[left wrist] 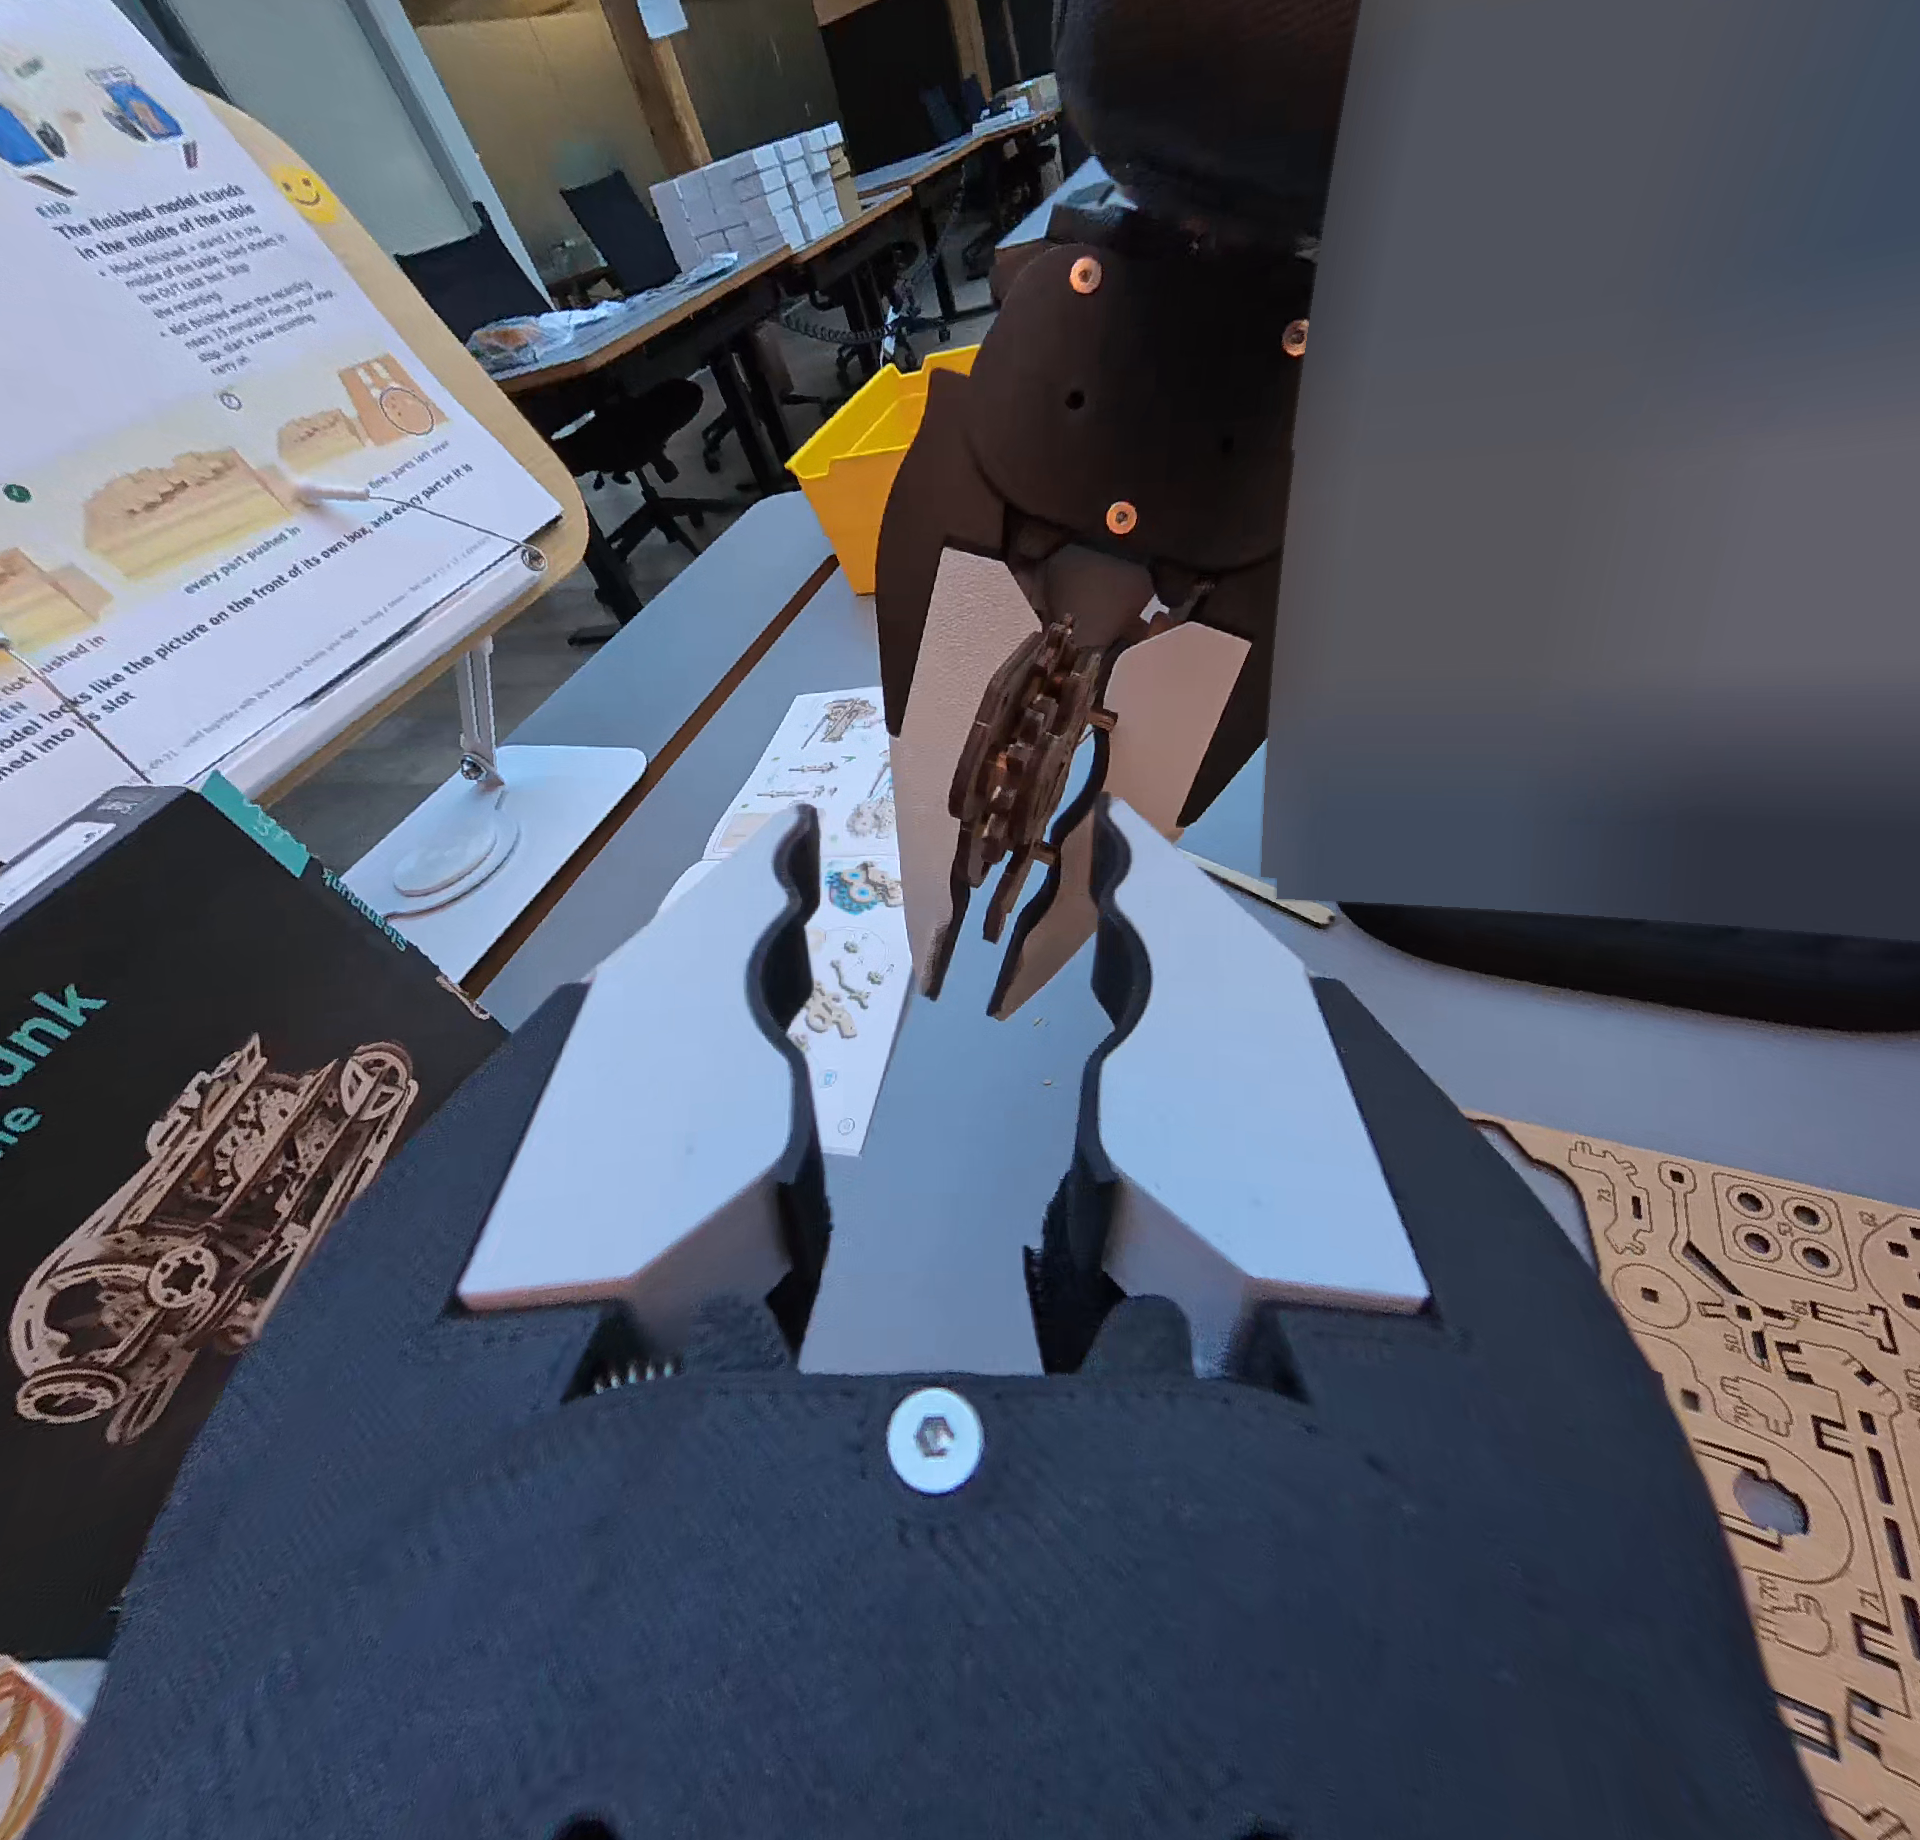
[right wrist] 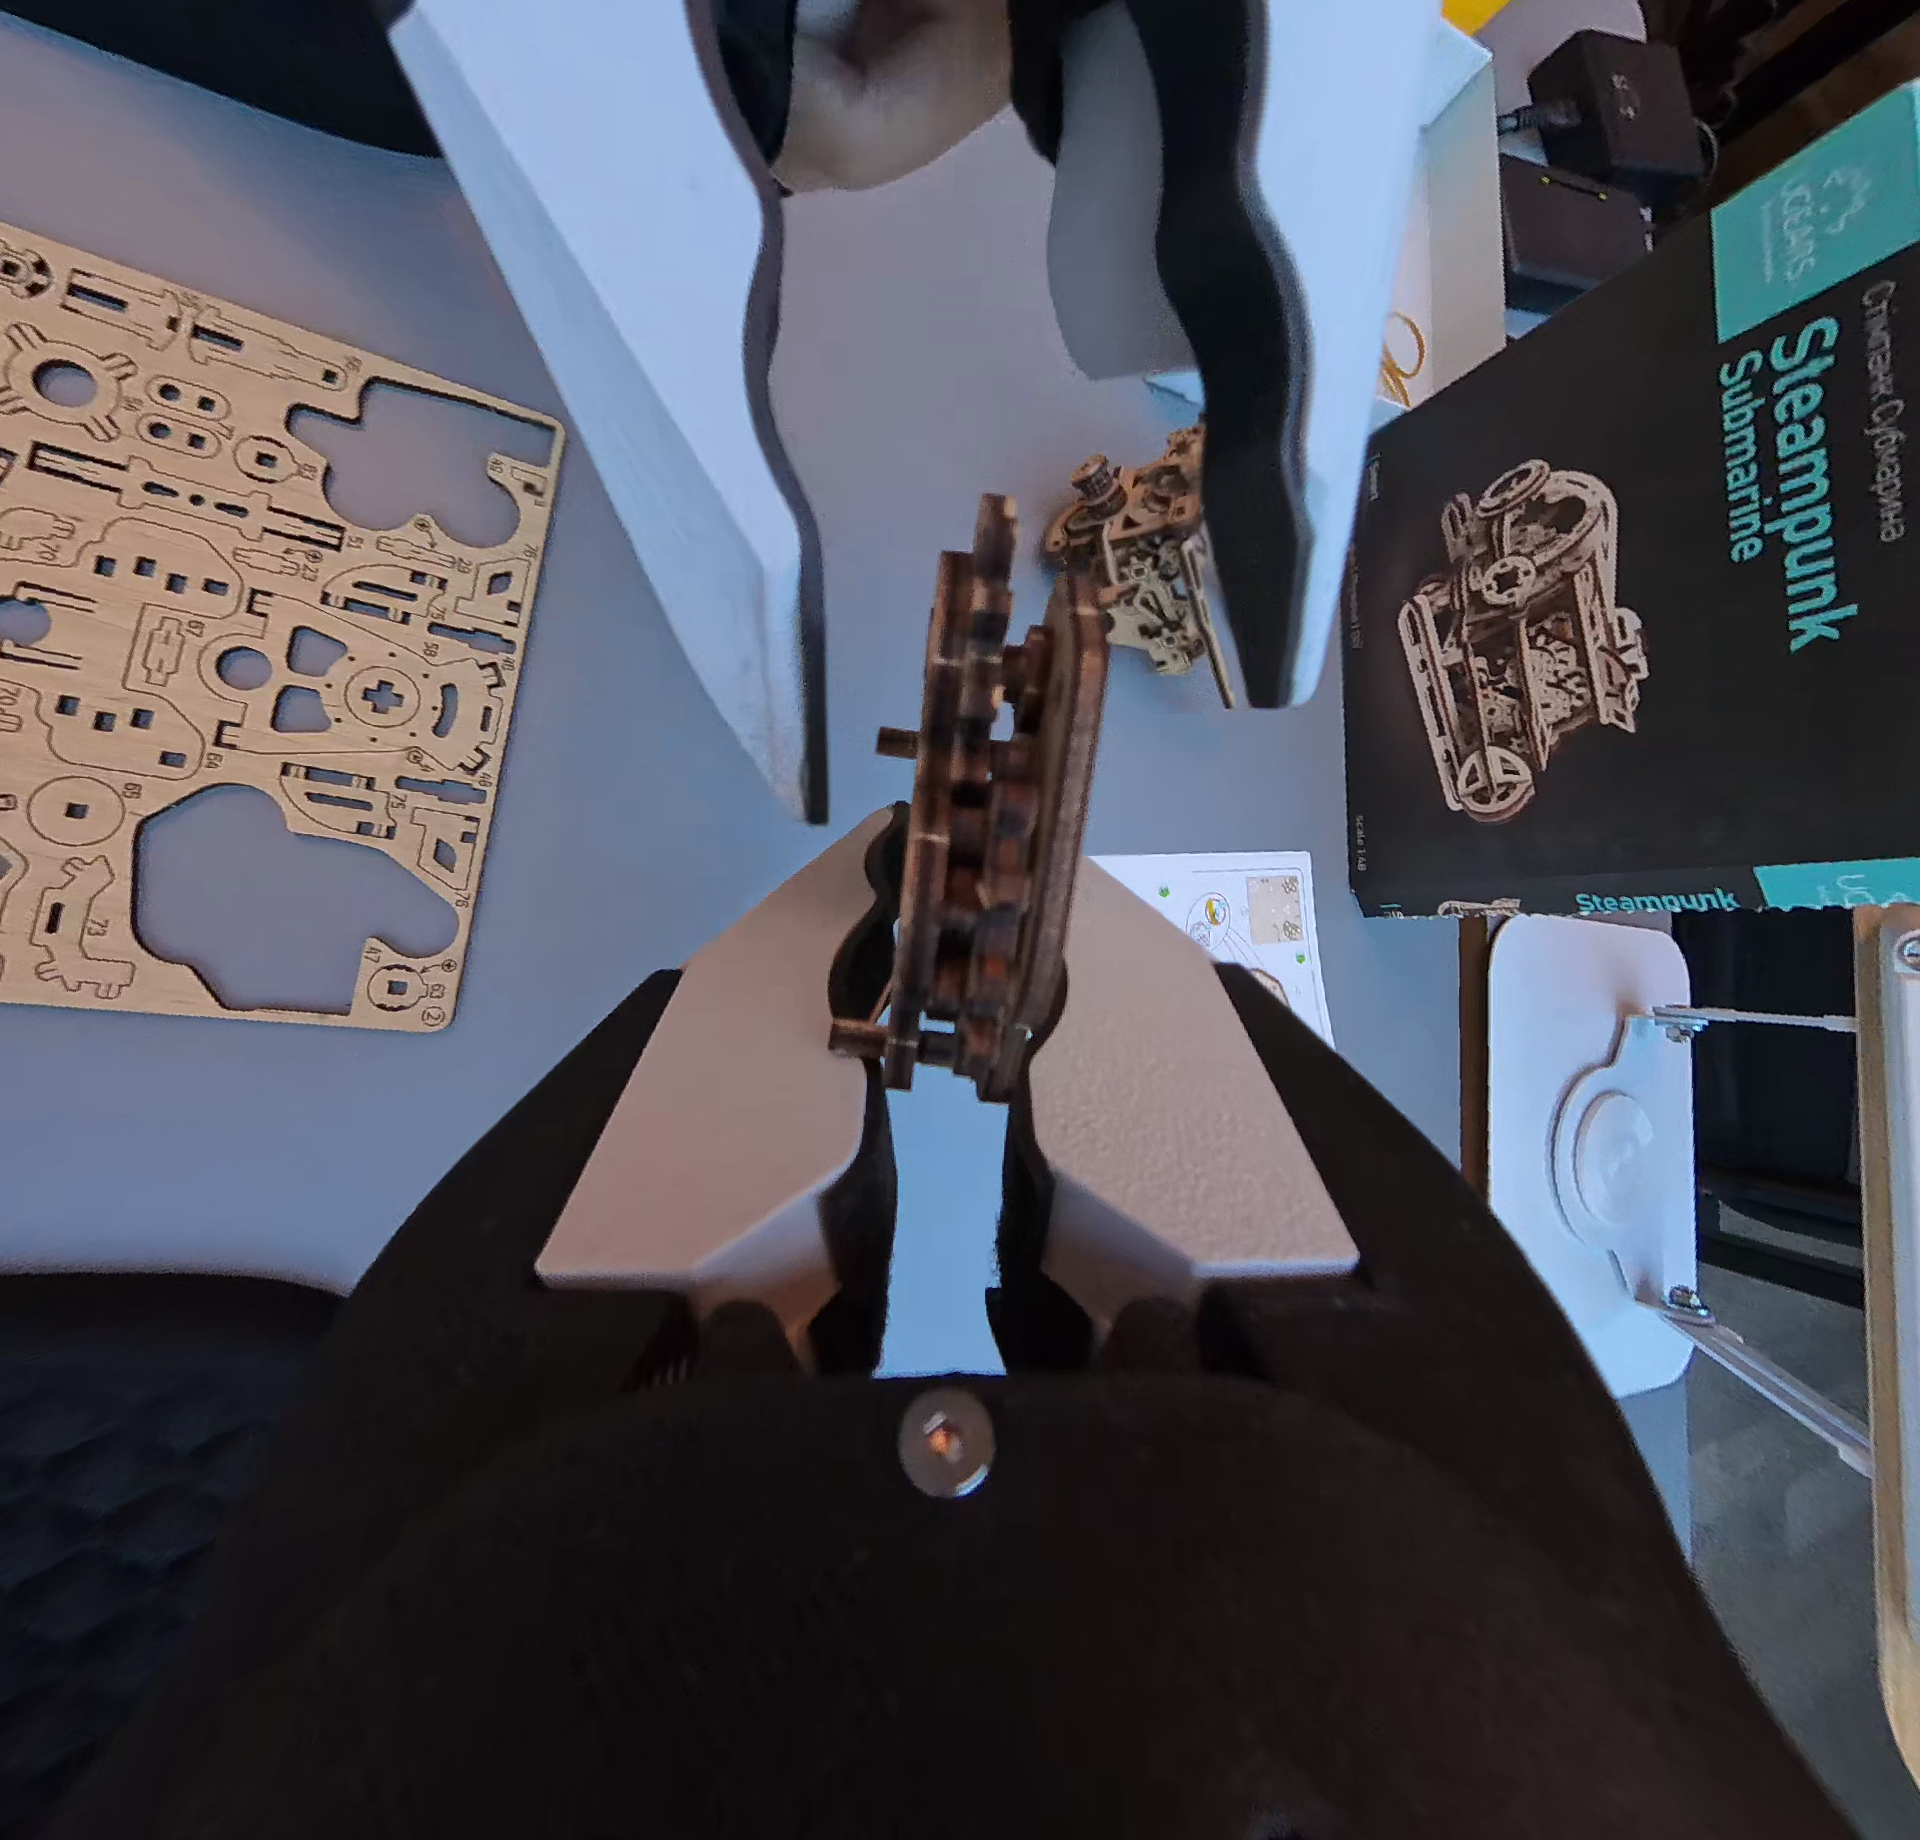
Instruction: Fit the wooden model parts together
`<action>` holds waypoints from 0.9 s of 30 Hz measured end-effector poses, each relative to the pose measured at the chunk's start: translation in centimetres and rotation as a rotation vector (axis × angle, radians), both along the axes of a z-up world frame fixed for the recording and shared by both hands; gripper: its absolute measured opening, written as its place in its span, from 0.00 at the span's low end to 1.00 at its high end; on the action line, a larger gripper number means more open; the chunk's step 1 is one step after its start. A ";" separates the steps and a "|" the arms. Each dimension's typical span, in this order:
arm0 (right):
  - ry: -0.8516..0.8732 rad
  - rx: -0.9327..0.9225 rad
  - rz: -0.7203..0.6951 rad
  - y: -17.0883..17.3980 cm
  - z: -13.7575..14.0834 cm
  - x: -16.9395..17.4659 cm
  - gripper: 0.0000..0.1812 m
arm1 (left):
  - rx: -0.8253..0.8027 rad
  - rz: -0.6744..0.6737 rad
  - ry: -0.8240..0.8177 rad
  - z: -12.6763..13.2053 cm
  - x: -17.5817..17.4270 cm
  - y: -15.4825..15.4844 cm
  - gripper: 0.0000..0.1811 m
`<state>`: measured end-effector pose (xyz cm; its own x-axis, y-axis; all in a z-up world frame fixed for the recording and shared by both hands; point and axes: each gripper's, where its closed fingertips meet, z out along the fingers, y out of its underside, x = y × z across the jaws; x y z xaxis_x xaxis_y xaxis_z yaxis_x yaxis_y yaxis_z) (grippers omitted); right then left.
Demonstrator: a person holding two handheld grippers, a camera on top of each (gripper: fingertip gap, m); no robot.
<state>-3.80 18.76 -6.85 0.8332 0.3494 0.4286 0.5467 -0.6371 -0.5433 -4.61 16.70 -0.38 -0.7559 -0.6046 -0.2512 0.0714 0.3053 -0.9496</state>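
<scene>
Wooden gears and plates, stacked into one dark-edged assembly [right wrist: 987, 814], sit clamped between the two fingers of the right tool [right wrist: 961, 917], which holds this piece up above the grey desk [right wrist: 644, 1115] with small pegs sticking out on its left side. In the left wrist view the same assembly [left wrist: 1023, 751] hangs in the right tool [left wrist: 977, 980], which points down toward the desk just beyond the left tool [left wrist: 951, 855]. The left tool has its fingers apart and nothing between them; in the right wrist view it [right wrist: 1039, 730] comes in from the top, with one finger on each side of the tip of the held assembly, and I cannot tell if they touch it. On the desk under the left tool lies a second, paler wooden sub-assembly [right wrist: 1138, 564], partly hidden by one finger. A flat laser-cut plywood sheet [right wrist: 239, 637], with several parts already pushed out, lies on the desk to one side. The black model box [right wrist: 1642, 585] with a picture of the finished model is at the other side, and a white instruction leaflet [right wrist: 1247, 917] lies near it on the desk. Farther away, a white stand [left wrist: 499, 814] carries a board with a printed instruction page [left wrist: 239, 419], and a yellow bin [left wrist: 873, 450] stands at the far edge of the desk
</scene>
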 end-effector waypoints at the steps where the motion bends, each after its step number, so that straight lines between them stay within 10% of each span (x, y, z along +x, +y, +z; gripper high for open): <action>1: -0.009 0.005 0.018 0.1 0.0 -0.3 0.07 | 0.008 -0.004 0.013 0.0 -0.1 -0.2 0.30; 6: -0.059 0.011 0.080 0.2 0.0 -1.0 0.07 | 0.068 -0.081 -0.060 0.0 -1.7 -1.5 0.09; 15: -0.075 -0.070 0.113 -0.1 -2.0 -1.3 0.07 | 0.339 -0.067 -0.115 -1.5 -2.4 -1.8 0.06; 27: -0.008 -0.136 0.052 -0.1 -3.5 -1.3 0.04 | 0.320 -0.107 -0.006 -2.7 -2.3 -1.2 0.07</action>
